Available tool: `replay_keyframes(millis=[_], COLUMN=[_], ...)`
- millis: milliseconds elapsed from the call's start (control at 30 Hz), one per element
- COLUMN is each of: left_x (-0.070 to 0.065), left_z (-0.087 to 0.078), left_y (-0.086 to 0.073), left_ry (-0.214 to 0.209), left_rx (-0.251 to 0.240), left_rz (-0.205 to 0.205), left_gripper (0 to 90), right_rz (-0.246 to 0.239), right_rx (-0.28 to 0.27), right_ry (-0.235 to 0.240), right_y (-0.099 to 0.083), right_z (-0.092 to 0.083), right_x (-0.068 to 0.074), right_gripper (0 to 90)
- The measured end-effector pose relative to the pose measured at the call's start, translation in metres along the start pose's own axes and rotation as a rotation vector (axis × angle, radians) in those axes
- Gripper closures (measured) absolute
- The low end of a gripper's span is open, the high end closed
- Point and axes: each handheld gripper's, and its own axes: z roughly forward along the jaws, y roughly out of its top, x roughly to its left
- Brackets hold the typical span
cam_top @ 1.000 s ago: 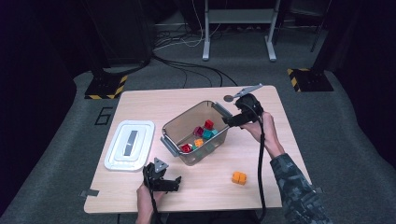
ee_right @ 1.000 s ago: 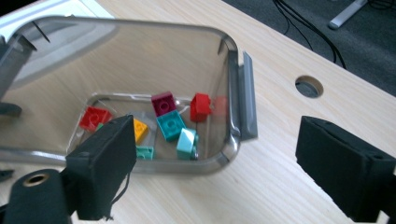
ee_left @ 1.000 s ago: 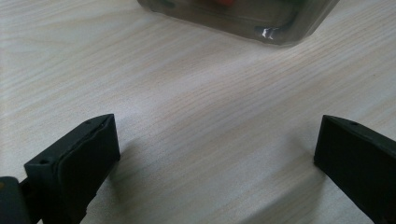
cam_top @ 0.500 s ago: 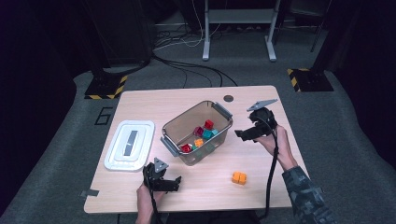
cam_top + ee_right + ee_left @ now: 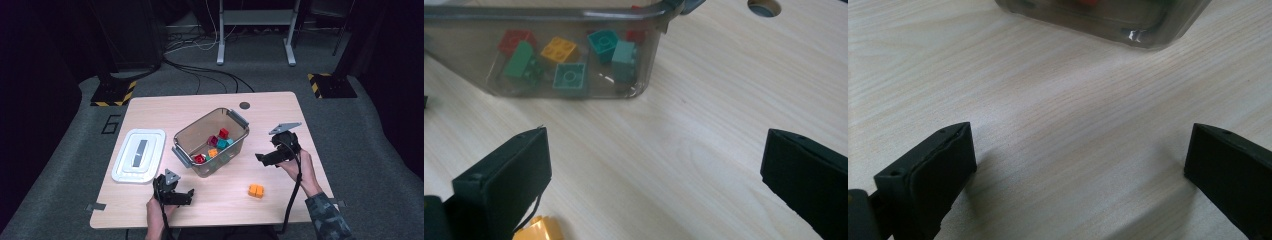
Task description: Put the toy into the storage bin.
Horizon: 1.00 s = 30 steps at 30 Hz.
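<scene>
Fingers of the right gripper [image 5: 265,159] stand wide apart and empty, with the orange brick [image 5: 256,190] lying loose near the desk's [image 5: 150,107] front edge, just below-left of them, nearer this hand.

One readable mark shows in the high view: a large numeral 6 [image 5: 110,123] on the grey floor [image 5: 90,150], just off the left far corner of the table [image 5: 165,107]. It is drawn in dark outline. No lettering, label or brand can be read on anything else.
</scene>
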Motion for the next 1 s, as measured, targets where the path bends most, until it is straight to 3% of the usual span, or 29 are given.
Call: replay_keyframes(millis=[700,1000], left_x=[0.000,0.000], left_z=[0.000,0.000], left_y=[0.000,0.000], left_ry=[0.000,0.000], left_rx=[0.000,0.000], left_rz=[-0.001,-0.002], left_gripper=[0.0,0.0], right_rz=[0.001,0.005], right_rx=[0.055,0.084], right_ry=[0.049,0.049], right_y=[-0.049,-0.066], right_z=[0.009,0.016], right_x=[0.024,0.033], right_gripper=[0.0,0.3])
